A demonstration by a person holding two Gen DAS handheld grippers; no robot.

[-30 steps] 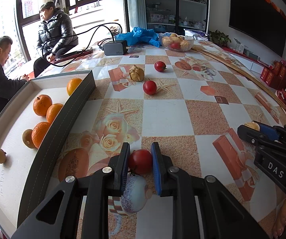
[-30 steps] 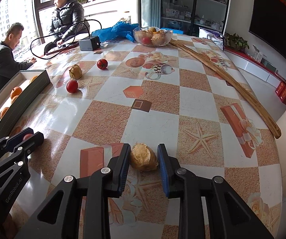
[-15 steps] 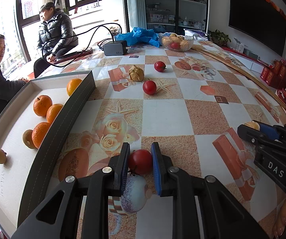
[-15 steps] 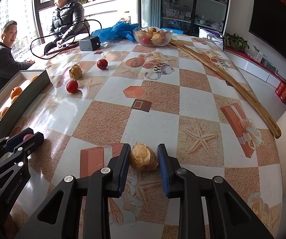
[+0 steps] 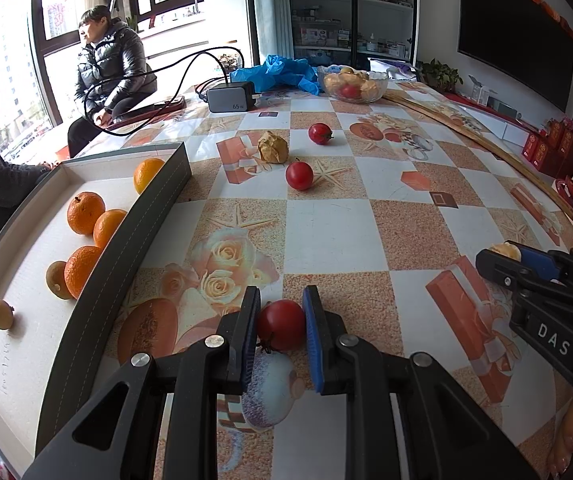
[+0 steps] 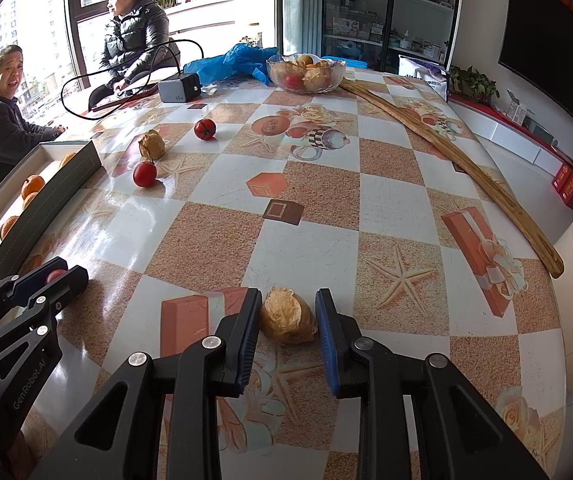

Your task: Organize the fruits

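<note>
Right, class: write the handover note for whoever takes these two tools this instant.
Left tool: shut on a red tomato, low over the table.
Right tool: shut on a papery husked fruit.
Done: oranges and small brown fruits lie in the tray.
Left: both held fruits, plus two tomatoes and another husked fruit loose on the table.
</note>
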